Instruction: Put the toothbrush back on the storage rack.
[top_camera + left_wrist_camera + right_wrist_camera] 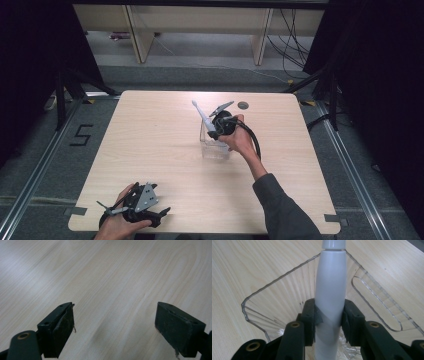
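- High view: the right gripper [214,131] is held over a clear plastic container [215,148] standing right of centre on the worktop [150,150]. A white electric toothbrush [202,116] is clamped in it, tilted, with the brush head pointing up and away from the person.
- Right gripper view: the fingers [310,315] are closed partway and pressed against both sides of the toothbrush handle [329,297]. The lower end of the handle is hidden behind the gripper body.
- The step in hand is judged to be either the placing of the toothbrush into the container or its lifting out; which of the two cannot be told.
- If placing is intended, the handle must be lowered until its base is seated on the container floor, with the rim [287,275] kept clear, before the fingers are opened. The light container could be tipped by a sideways push.
- Left gripper view: the fingers [62,327] of the left gripper [113,330] are spread wide over bare wood grain, and nothing is held.
- High view: the left gripper [142,210] is seen resting at the near left edge of the worktop, well apart from the container.
- The ribbed inner wall and slotted side of the container are shown in the right gripper view; the overall tilt of the toothbrush is shown in the high view.
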`<state>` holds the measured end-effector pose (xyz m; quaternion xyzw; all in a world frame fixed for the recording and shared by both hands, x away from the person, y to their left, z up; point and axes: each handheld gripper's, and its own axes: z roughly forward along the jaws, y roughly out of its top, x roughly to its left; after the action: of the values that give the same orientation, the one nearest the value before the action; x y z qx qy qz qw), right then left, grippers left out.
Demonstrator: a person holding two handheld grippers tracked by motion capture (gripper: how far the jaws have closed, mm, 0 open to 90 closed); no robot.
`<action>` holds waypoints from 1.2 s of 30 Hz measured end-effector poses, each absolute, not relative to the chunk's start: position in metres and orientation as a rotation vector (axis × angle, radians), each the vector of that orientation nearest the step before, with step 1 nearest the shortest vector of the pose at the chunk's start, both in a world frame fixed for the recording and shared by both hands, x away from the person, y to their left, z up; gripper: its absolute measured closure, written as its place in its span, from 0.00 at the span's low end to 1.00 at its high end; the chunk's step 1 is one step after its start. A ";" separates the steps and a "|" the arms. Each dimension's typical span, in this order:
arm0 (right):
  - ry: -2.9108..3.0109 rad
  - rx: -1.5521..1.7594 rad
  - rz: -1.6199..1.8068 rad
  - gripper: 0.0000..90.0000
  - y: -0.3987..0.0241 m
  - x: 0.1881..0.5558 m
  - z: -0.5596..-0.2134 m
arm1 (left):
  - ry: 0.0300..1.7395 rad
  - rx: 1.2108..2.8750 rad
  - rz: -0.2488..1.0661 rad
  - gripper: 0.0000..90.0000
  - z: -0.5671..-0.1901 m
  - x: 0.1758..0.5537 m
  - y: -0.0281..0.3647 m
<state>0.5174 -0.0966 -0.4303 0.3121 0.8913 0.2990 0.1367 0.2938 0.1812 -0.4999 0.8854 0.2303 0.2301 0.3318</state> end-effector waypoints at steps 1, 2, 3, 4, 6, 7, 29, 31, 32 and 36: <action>2.578 0.891 0.868 0.74 -0.097 0.518 -0.431 | 0.601 2.315 0.600 0.17 -0.500 0.294 0.181; 2.583 0.884 0.869 0.74 -0.097 0.518 -0.432 | 0.601 2.315 0.603 0.17 -0.500 0.294 0.181; 2.584 0.881 0.869 0.74 -0.096 0.519 -0.432 | 0.604 2.308 0.596 0.17 -0.500 0.293 0.181; 2.584 0.912 0.871 0.74 -0.096 0.518 -0.432 | 0.602 2.315 0.600 0.17 -0.500 0.294 0.181; 2.576 0.903 0.858 0.74 -0.096 0.519 -0.432 | 0.601 2.316 0.602 0.17 -0.500 0.294 0.181; 2.576 0.905 0.857 0.74 -0.095 0.518 -0.432 | 0.601 2.315 0.601 0.17 -0.500 0.294 0.181; 2.490 0.912 1.032 0.65 -0.119 0.505 -0.413 | 0.610 2.319 0.577 0.17 -0.501 0.294 0.181; 2.507 0.913 1.037 0.65 -0.120 0.504 -0.411 | 0.611 2.320 0.573 0.17 -0.500 0.293 0.181; 2.500 0.927 1.050 0.64 -0.119 0.503 -0.410 | 0.612 2.320 0.573 0.17 -0.500 0.293 0.181; 2.484 0.927 1.069 0.59 -0.119 0.502 -0.409 | 0.614 2.317 0.588 0.17 -0.501 0.293 0.181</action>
<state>0.5020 -0.1190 -0.4094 0.3211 0.8603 0.3701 0.1408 0.2934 0.1808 -0.5009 0.8860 0.2349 0.2247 0.3305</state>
